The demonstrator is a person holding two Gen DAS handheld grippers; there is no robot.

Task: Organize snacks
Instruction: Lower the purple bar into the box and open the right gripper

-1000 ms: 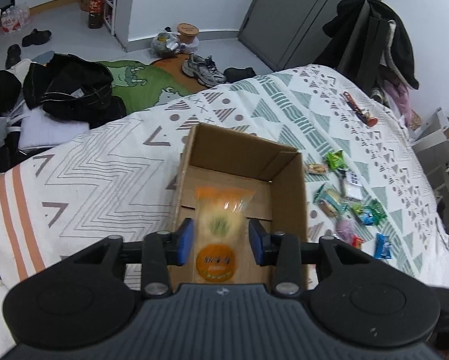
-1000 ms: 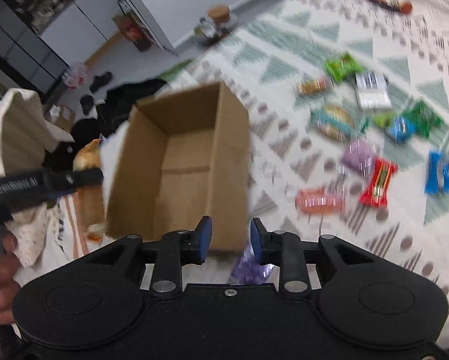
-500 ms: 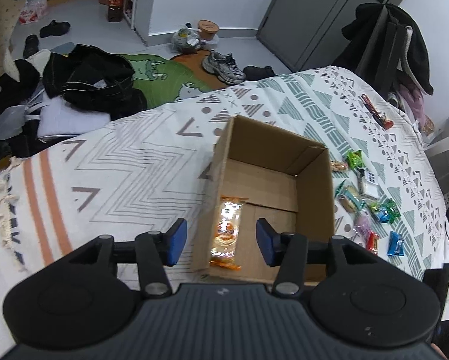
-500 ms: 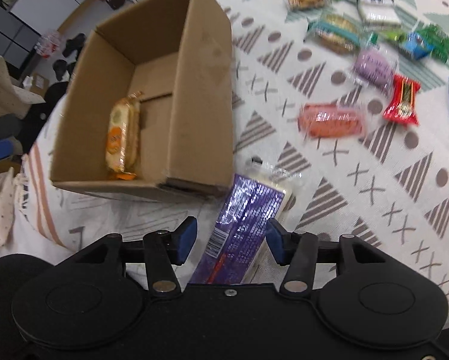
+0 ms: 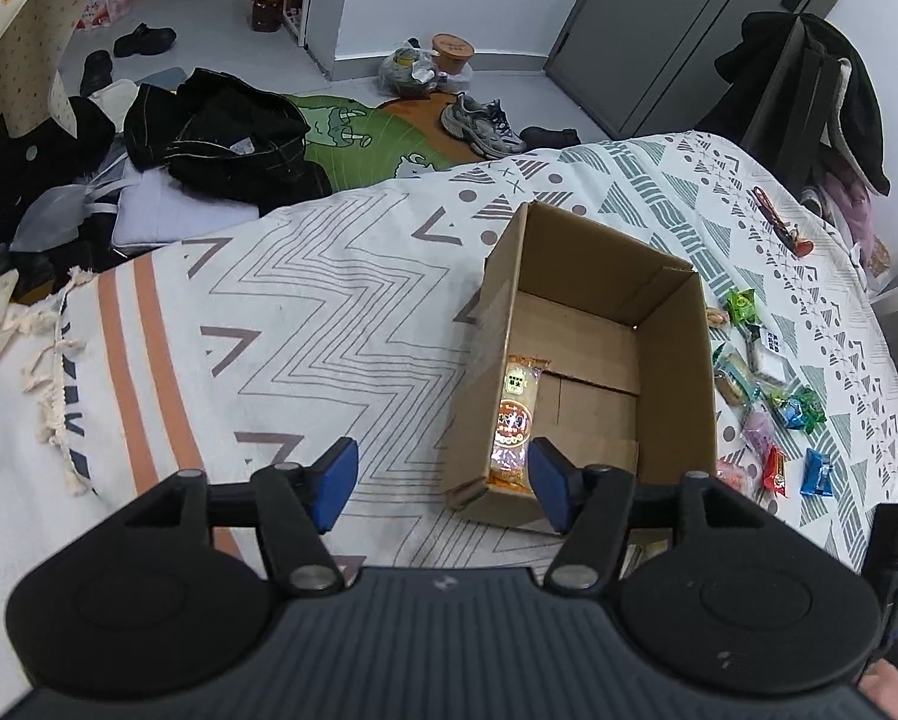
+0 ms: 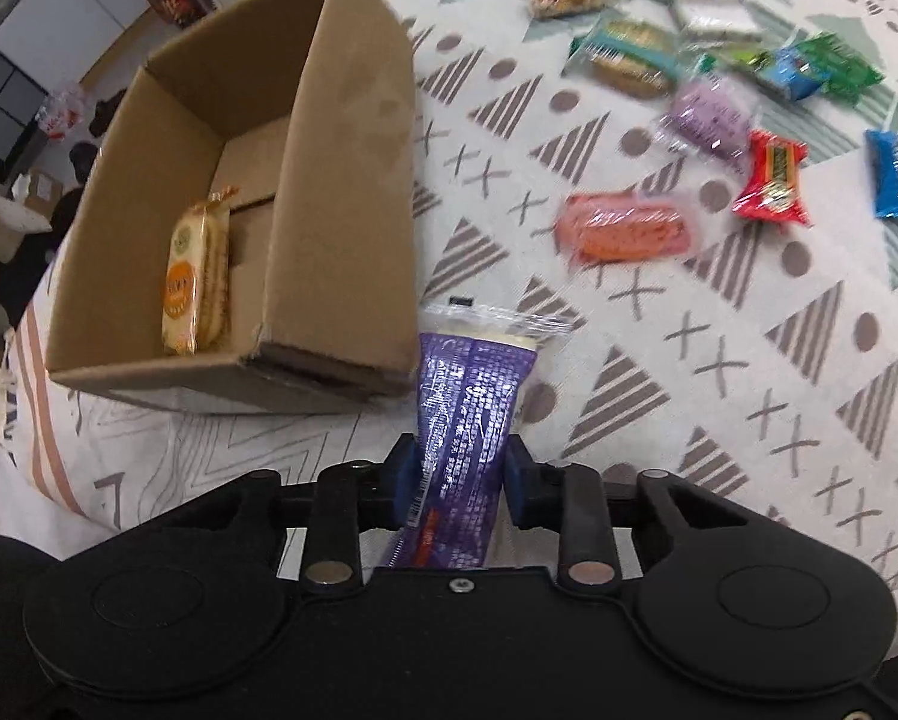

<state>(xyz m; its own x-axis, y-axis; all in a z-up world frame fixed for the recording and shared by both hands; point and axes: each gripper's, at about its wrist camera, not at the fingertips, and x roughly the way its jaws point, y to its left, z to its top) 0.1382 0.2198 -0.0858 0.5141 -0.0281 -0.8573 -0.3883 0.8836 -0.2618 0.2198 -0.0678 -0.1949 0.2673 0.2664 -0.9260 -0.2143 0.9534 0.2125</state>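
Purple snack packet [image 6: 463,420] clamped in right gripper [image 6: 457,483] jaws; left gripper [image 5: 443,483] jaws apart, empty.

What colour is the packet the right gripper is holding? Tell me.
Purple, with a clear sealed end; the packet shows best in the right wrist view.

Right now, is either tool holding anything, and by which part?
The right tool is shut on the purple snack packet, gripping its near end. The left tool is open and holds nothing.
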